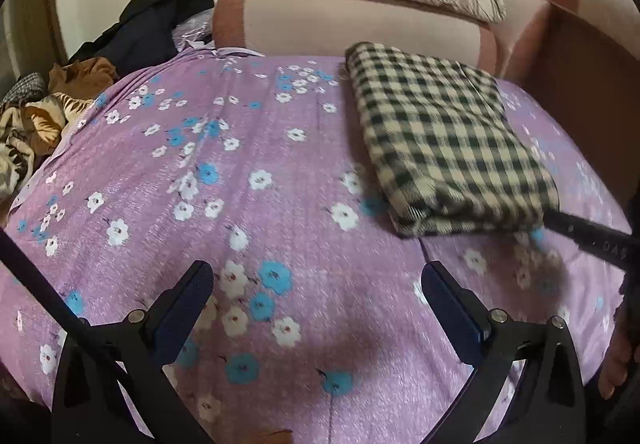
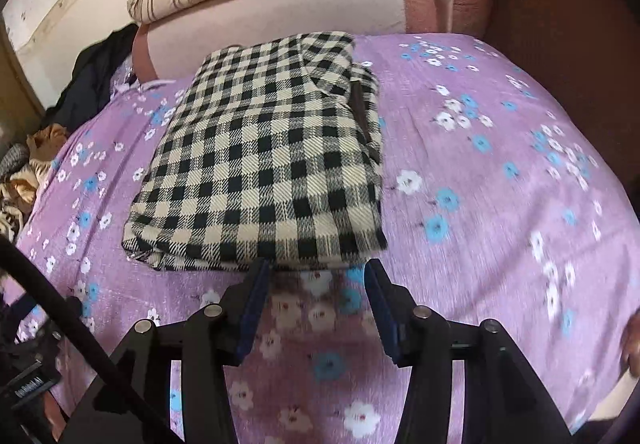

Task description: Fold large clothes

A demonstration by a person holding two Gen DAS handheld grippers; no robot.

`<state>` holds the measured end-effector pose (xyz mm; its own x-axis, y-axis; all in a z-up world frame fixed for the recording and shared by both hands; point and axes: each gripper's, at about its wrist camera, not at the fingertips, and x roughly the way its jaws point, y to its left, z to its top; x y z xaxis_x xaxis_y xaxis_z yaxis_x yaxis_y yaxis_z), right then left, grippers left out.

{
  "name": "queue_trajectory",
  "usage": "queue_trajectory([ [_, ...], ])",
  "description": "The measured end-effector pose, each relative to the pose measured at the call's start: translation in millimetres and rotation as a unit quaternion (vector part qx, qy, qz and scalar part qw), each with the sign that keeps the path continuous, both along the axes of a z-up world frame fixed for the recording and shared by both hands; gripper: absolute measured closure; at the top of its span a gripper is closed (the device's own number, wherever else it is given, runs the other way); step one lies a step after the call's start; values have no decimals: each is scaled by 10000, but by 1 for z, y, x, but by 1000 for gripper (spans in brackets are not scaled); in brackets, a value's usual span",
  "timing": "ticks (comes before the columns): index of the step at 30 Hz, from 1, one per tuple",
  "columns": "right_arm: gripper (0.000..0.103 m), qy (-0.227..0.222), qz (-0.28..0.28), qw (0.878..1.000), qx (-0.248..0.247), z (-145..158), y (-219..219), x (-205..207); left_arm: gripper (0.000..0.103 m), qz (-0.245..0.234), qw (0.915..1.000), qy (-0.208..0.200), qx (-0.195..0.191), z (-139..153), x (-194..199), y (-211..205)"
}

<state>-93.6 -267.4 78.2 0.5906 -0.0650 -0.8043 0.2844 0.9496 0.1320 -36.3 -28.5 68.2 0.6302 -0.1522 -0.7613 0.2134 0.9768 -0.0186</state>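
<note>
Fingers of the left gripper (image 1: 316, 276) stand spread wide over the purple floral sheet (image 1: 248, 180), gripping nothing; the folded checked garment (image 1: 444, 140) lies well to their right. From the right wrist, the right gripper (image 2: 318, 270) is parted, empty, tips just short of the garment's near edge.

Soft, even indoor light; the tongs cast dull shadows on the purple bedsheet (image 1: 280, 204). Fisheye bulge bends the edges, with dark vignetted corners. Motion blur smears the checked garment (image 1: 440, 140) and the right-hand sides of both views.
</note>
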Motion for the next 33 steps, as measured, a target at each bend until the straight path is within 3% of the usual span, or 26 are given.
queue_trajectory([
  [12,47,-48,-367,9992,-179,-2,0,-20,0,37,9971,755,132,-45,0,-2],
  [15,47,-72,-405,9989,-205,-3,0,-22,0,52,9974,639,316,-49,-2,-4],
  [24,47,-128,-341,9985,-420,-3,14,-27,0,193,9980,518,321,-54,-2,-5],
  [29,45,-205,-291,9979,-548,-2,26,-32,0,98,9974,636,332,-49,3,-4],
  [33,45,-253,-198,9969,-722,-1,33,-31,0,281,9982,433,313,-36,0,-3],
])
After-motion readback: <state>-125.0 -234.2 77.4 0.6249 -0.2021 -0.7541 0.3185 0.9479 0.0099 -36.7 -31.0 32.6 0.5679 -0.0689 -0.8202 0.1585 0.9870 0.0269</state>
